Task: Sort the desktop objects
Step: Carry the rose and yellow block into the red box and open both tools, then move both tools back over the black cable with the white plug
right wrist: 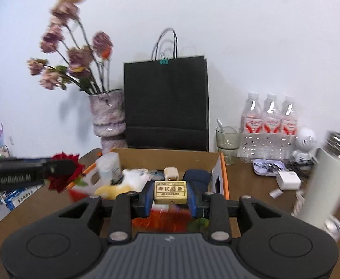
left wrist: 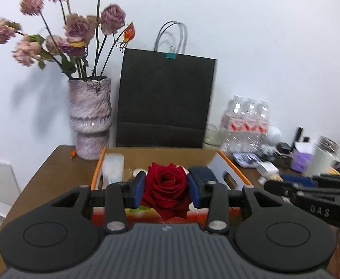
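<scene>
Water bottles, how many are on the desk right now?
3. The water bottles stand in a row against the wall, right of the black paper bag, behind the glass cup. More could be hidden behind them.

A deep red rose (left wrist: 166,187) sits bloom-up between the left gripper (left wrist: 166,189) pads. A yellowed rectangular eraser (right wrist: 170,191), probably printed with black characters, lies level between the right gripper (right wrist: 170,196) pads.

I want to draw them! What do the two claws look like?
Both look alike. The left claw and right claw have blue pads on black fingers, black arms with silver bolts, two round black discs and a ribbed grey body with a small logo. White letters run along the sides.
</scene>
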`<state>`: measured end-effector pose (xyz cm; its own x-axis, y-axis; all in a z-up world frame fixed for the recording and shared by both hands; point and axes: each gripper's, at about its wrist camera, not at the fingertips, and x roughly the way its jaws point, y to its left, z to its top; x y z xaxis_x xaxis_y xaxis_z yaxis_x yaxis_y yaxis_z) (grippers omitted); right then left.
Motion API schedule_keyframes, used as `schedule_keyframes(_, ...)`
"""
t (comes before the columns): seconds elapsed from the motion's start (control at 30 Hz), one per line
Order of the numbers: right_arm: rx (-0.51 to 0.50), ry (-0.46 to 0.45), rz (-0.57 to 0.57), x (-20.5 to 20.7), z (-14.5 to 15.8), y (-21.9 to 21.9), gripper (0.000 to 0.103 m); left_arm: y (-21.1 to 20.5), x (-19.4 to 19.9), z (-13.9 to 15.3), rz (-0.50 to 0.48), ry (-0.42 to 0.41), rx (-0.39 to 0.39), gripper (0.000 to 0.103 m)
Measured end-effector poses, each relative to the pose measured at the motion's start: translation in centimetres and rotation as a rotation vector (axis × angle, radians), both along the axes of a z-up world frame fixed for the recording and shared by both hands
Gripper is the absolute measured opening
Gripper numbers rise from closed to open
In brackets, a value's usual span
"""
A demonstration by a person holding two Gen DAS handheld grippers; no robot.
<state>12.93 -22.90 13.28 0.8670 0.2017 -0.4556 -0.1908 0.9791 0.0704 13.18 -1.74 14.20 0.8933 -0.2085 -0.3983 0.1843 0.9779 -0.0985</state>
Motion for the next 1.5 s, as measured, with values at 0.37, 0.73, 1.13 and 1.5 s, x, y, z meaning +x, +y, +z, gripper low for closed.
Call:
schedule_keyframes(0.37, 0.069, 0.281, -0.053, 19.9, -3.6, -1.5, 0.029, 0.1, 19.0, -3.4, 0.078, 0.246, 0.051, 0.041)
schedule_keyframes(0.73, 0.058, 0.375, -0.142, 26.8, -5.9, -2.7, 0.067, 0.3, 23.8, -4.3, 0.09, 0.283, 0.086, 0.077)
schedule_keyframes(1.13, 0.013, 0.426, -0.092, 21.7, -2.2, -0.9, 0.076, 0.4, 19.6, -1.8, 0.166, 0.422, 0.115, 0.103)
schedule_keyframes(1.5, 0.012, 0.353, -0.047, 10.3, -0.3, 0.5, 0.08, 1.4, 9.3, -0.6, 0.157, 0.401, 0.125, 0.103)
